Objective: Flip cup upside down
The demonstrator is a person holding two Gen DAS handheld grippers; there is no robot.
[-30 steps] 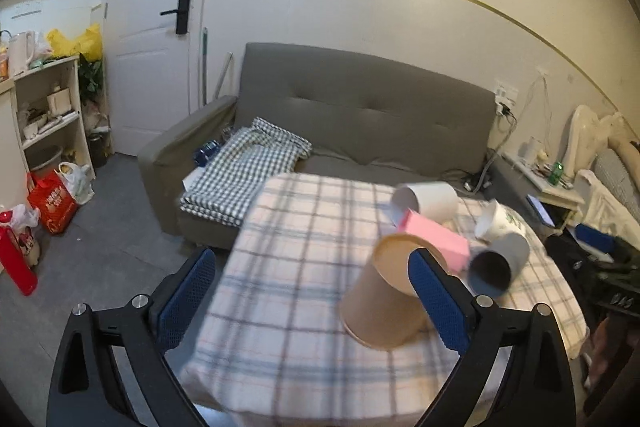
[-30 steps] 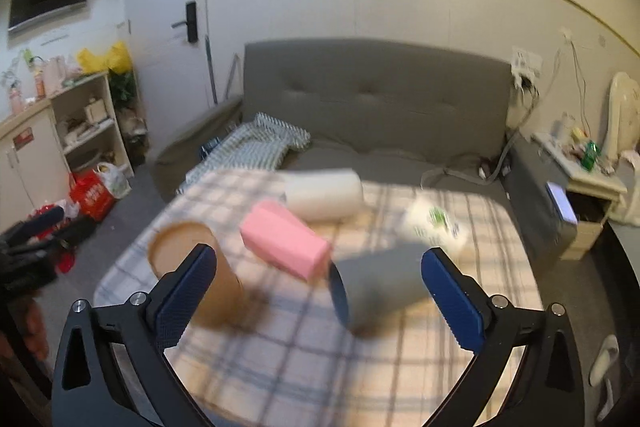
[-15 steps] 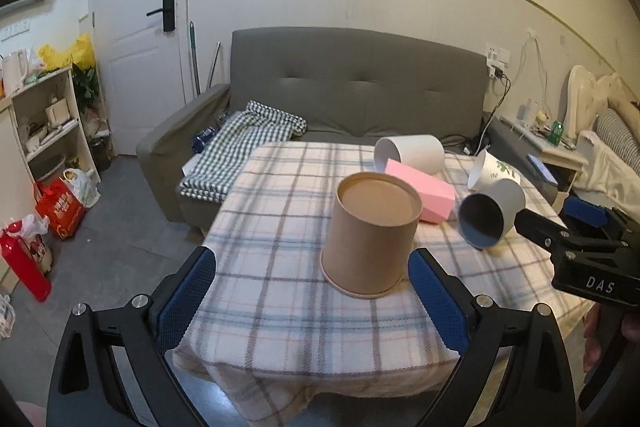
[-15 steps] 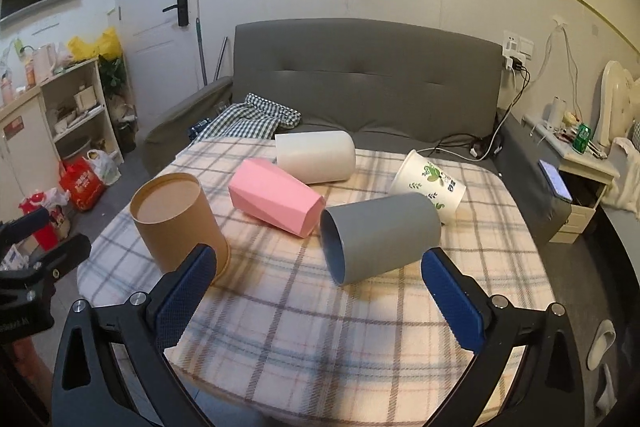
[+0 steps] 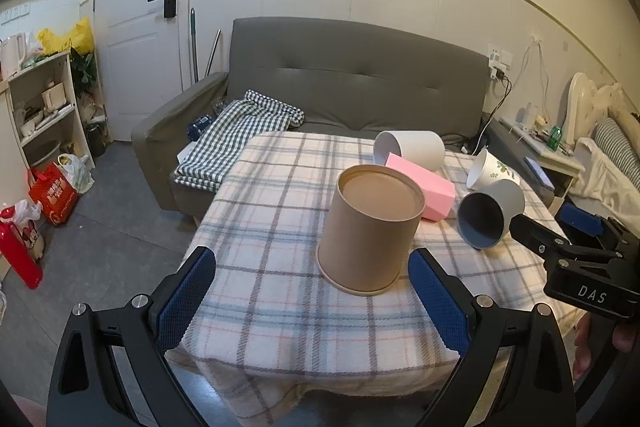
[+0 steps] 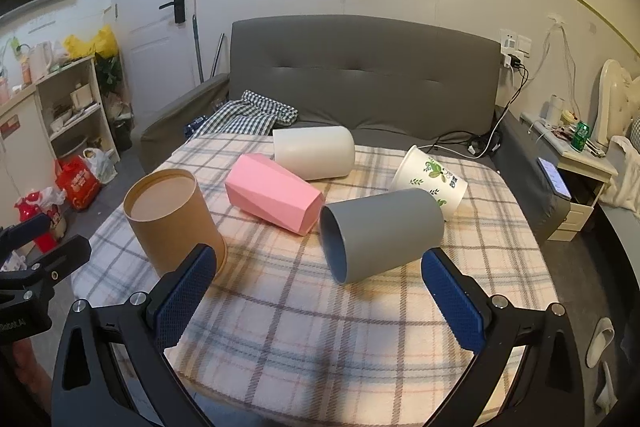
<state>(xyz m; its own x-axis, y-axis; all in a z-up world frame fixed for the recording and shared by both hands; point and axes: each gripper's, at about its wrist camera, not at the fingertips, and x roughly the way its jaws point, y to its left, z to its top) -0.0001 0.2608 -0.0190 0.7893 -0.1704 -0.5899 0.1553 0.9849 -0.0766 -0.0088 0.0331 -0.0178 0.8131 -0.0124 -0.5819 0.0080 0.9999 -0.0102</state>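
A brown paper cup (image 5: 370,229) stands upside down on the plaid table (image 5: 276,307), also in the right wrist view (image 6: 172,217). A grey cup (image 6: 380,233) lies on its side, mouth toward me, also in the left wrist view (image 5: 490,213). A pink faceted cup (image 6: 274,193), a white cup (image 6: 316,151) and a leaf-print paper cup (image 6: 430,181) lie on their sides behind. My left gripper (image 5: 312,301) is open and empty just before the brown cup. My right gripper (image 6: 318,297) is open and empty in front of the grey cup.
A grey sofa (image 5: 352,83) with a checked cloth (image 5: 236,135) stands behind the table. Shelves (image 5: 44,107) and red bags (image 5: 52,193) are at the left. A bedside stand (image 6: 576,179) is at the right. The right gripper's body (image 5: 580,263) shows at the table's right edge.
Both grippers pulled back from the table and steadied. The brown cup, tilted a second ago, now stands upside down on the cloth. The other cups have not moved.
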